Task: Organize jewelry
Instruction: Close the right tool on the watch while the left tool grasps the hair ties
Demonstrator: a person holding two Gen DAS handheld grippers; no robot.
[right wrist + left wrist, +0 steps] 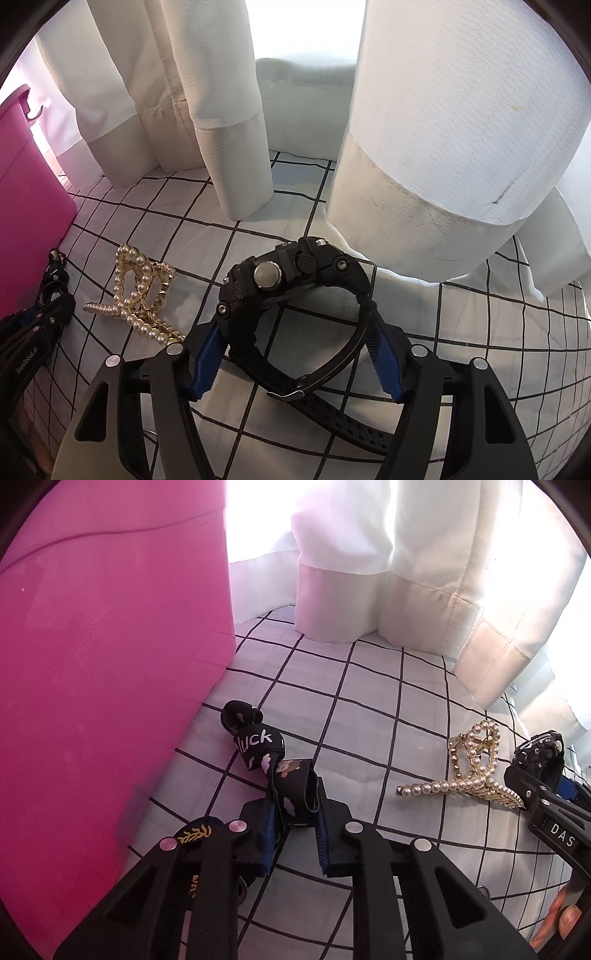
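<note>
My left gripper (294, 825) is closed on a black printed strap (291, 790) with "luck" written on it, which trails away across the checked sheet. My right gripper (295, 343) holds a black digital watch (291, 280) by its band, with the pads pressed against both sides of the loop. The watch also shows at the right edge of the left wrist view (539, 753). A gold hair claw with pearls (476, 771) lies on the sheet between the two grippers and shows in the right wrist view (142, 295) too.
A pink box (103, 686) stands at the left, close beside the strap; it also shows in the right wrist view (26, 192). White curtains (443, 129) hang down onto the white sheet with the black grid (369, 701) at the back.
</note>
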